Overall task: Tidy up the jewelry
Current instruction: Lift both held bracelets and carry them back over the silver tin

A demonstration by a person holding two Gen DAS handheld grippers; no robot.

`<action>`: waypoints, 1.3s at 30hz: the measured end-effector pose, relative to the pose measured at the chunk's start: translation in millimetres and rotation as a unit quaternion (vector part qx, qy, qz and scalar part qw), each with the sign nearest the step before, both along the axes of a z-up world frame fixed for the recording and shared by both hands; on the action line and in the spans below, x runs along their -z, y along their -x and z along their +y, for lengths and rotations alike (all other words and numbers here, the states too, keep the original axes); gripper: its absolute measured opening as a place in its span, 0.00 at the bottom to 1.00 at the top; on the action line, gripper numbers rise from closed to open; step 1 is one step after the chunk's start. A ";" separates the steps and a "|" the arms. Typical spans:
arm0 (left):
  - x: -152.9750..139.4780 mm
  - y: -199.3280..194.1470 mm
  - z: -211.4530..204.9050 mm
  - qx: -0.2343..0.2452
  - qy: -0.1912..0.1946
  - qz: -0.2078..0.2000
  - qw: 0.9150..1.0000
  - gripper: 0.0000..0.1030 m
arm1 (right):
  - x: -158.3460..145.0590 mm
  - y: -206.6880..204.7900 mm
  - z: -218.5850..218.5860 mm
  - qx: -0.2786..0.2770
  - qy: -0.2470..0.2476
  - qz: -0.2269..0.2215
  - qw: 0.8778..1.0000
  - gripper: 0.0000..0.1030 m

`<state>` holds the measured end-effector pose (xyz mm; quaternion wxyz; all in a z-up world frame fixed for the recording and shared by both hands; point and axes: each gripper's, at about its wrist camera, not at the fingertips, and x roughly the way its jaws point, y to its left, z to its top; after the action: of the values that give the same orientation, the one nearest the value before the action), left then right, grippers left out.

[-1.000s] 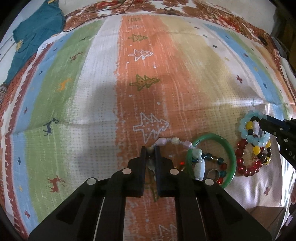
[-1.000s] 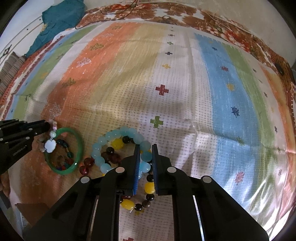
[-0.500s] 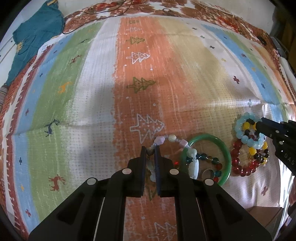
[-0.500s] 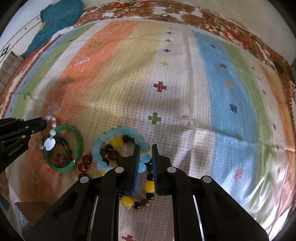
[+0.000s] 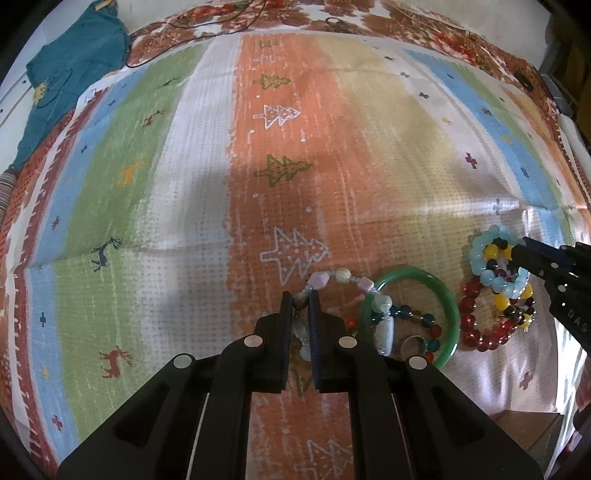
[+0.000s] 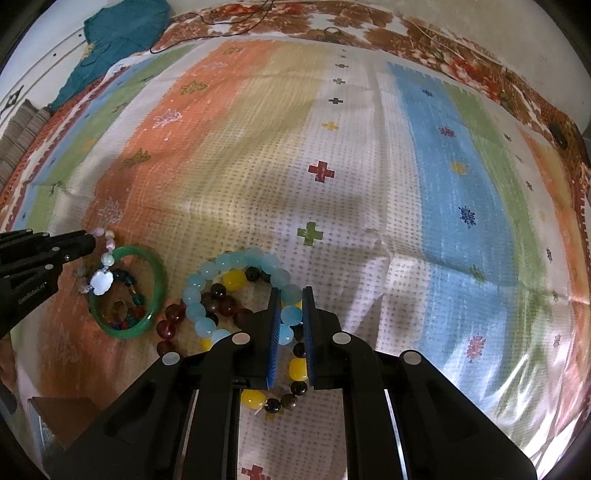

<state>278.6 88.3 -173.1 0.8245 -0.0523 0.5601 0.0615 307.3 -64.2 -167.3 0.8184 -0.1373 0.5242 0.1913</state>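
Observation:
My left gripper (image 5: 300, 301) is shut on the pale stone-bead bracelet (image 5: 345, 275), whose strand curves right and drapes over the green bangle (image 5: 448, 295). A small multicolour bead bracelet (image 5: 424, 319) and a metal ring (image 5: 408, 343) lie inside the bangle. In the right wrist view my right gripper (image 6: 290, 299) is shut on the light-blue bead bracelet (image 6: 207, 271). That bracelet lies over a yellow-and-black bead bracelet (image 6: 297, 369) and a dark red bead bracelet (image 6: 166, 326). The green bangle (image 6: 160, 275) sits to their left, with the left gripper (image 6: 90, 242) beside it.
Everything rests on a striped woven cloth (image 5: 184, 184) with tree and deer patterns. A teal garment (image 5: 70, 70) lies at the far left corner and a thin cable (image 5: 221, 22) runs along the far edge. A brown wooden box corner (image 6: 62, 410) shows at the lower left.
Both views shift slightly, the jewelry sliding a little down and toward me and back. Both grippers stay shut on their bracelets.

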 end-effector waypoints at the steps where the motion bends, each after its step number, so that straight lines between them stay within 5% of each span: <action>1: -2.1 0.4 -0.6 -0.001 0.001 -0.001 1.000 0.08 | -2.0 1.4 -0.2 -0.001 -0.001 -0.002 1.000 0.12; 39: -100.7 73.2 -36.8 0.022 0.013 -0.068 0.997 0.08 | -98.6 81.5 -22.9 -0.002 -0.060 -0.094 0.994 0.12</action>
<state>205.4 51.5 -72.4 0.8611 -0.0545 0.5044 0.0326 225.9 -87.1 -68.7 0.8704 -0.1059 0.4324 0.2103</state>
